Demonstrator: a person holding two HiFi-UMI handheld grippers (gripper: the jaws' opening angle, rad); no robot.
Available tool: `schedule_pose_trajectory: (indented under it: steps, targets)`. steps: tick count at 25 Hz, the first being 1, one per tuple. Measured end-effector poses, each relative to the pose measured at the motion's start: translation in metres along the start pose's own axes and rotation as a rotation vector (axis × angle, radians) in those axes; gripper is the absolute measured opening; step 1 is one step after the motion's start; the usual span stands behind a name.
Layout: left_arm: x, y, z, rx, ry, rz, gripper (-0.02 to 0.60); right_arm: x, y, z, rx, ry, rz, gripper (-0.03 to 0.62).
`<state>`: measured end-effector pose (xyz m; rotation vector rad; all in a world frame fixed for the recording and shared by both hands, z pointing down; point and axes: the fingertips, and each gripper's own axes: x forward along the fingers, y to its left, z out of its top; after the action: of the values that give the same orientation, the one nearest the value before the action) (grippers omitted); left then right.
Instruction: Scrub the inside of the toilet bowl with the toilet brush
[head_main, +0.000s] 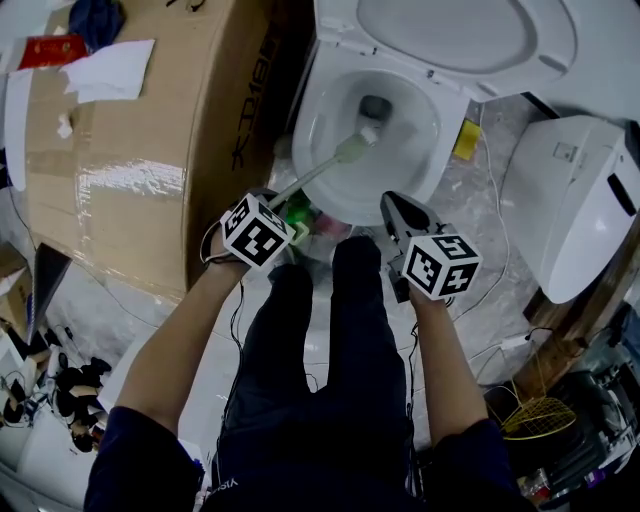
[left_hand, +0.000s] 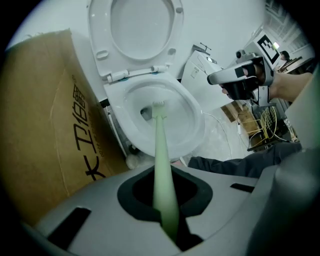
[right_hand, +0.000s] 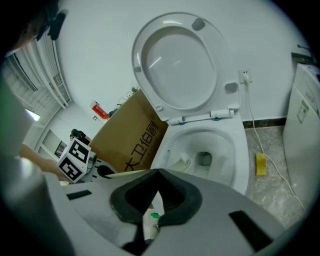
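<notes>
Left gripper view puts the left gripper (left_hand: 169, 212) nearest, its jaws clamped tight on the pale green handle of the toilet brush (left_hand: 161, 150). The handle runs straight forward from the jaws, over the near rim and down into the toilet bowl (left_hand: 196, 131). The brush's head lies inside the bowl, close to the near edge of the drain opening; whether it touches the porcelain cannot be told. The right gripper (right_hand: 154, 202) hangs to the right, apart from the brush, with its jaws drawn together on nothing, and only floor clutter shows through the slit between them. Seen from the head view, it hovers just short of the bowl's near right rim, above the person's dark trouser legs (head_main: 350, 330). Beyond the bowl the seat (head_main: 470, 40) stands raised. A cardboard box (head_main: 140, 140) stands against the bowl's left side, and a yellow sponge (head_main: 466, 140) lies on the floor just beside its right side.
</notes>
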<state>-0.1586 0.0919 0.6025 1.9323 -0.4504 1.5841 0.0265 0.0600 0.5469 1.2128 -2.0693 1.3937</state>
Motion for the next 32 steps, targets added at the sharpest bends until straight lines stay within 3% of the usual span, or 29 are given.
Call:
schedule_pose_trajectory:
  steps: [14, 32]
  targets:
    - [-0.102, -0.002, 0.063, -0.062, -0.239, 0.017, 0.044, -0.051, 0.047, 0.077, -0.065, -0.102, 0.018, 0.005]
    - [-0.264, -0.032, 0.083, -0.128, -0.522, 0.040, 0.044, -0.137, 0.139, 0.153, -0.232, -0.214, 0.035, 0.005]
